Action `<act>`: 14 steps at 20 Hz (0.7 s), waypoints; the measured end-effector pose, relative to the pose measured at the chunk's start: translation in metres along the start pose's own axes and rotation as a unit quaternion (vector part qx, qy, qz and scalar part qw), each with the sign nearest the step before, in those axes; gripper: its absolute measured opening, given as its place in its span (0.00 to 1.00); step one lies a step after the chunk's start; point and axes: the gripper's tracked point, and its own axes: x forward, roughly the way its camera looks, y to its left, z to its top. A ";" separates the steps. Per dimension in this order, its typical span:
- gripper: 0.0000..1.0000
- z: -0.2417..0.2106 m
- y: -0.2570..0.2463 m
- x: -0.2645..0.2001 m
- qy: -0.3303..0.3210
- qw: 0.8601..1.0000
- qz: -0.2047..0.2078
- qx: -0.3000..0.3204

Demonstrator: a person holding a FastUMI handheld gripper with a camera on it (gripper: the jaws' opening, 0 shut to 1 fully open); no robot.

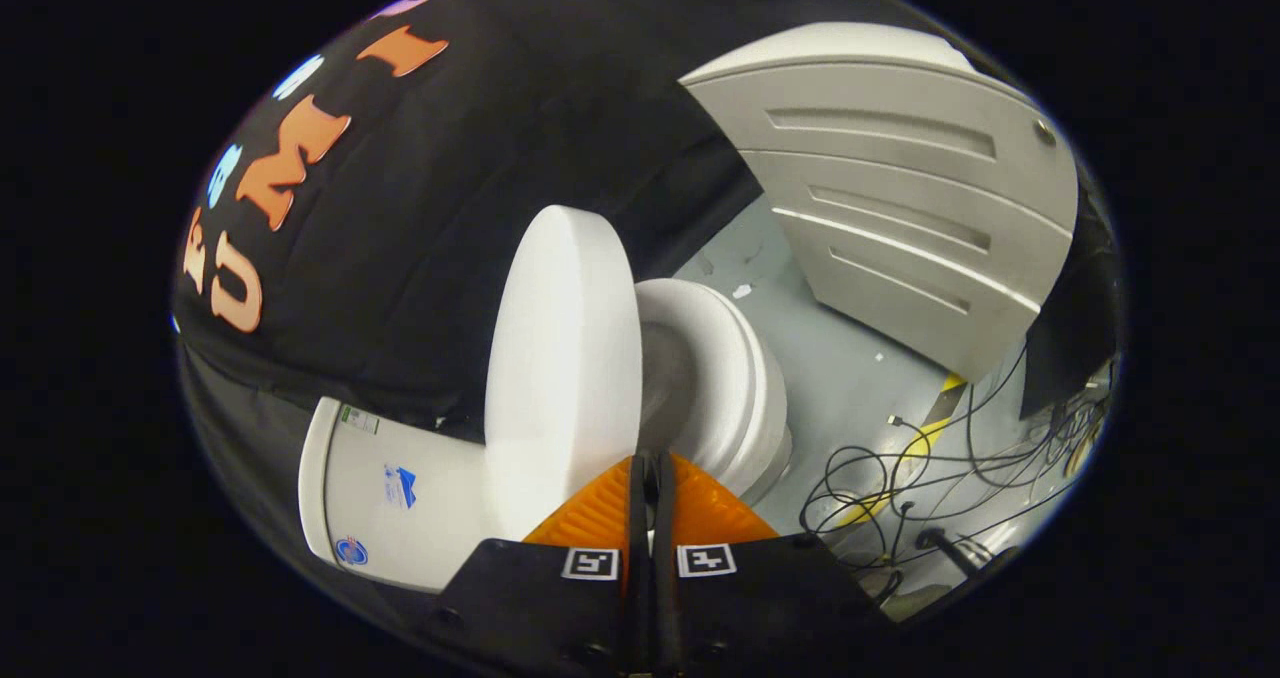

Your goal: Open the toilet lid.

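Observation:
The white toilet lid (560,358) stands lifted off the seat (715,373), well apart from it and swung toward the tank (390,488). The seat ring and bowl lie just beyond the lid, with the bowl's opening showing between them. My gripper (645,463) is shut, its fingers pressed together with only a thin dark slit and nothing between them. The fingertips sit right at the lid's near rim, in the angle between lid and seat; whether they touch the rim I cannot tell. The whole scene appears rolled sideways.
A white cabinet with grooved drawer fronts (900,208) stands beyond the toilet on the grey floor (850,378). Several black cables and a yellow strip (900,468) lie on the floor beside the bowl. Black cloth wall (420,238) hangs behind the tank.

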 end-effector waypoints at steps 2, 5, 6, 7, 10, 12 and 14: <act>0.08 0.005 0.027 -0.014 -0.014 1.000 0.010 -0.025; 0.08 0.006 0.057 -0.034 -0.030 0.999 0.027 -0.034; 0.08 0.005 0.064 -0.038 -0.035 0.998 0.028 -0.037; 0.08 0.005 0.070 -0.041 -0.037 0.998 0.025 -0.042; 0.08 0.003 0.091 -0.054 -0.046 0.996 0.020 -0.072; 0.08 0.000 0.104 -0.059 -0.049 0.995 0.020 -0.087; 0.08 -0.001 0.115 -0.065 -0.055 0.994 0.016 -0.098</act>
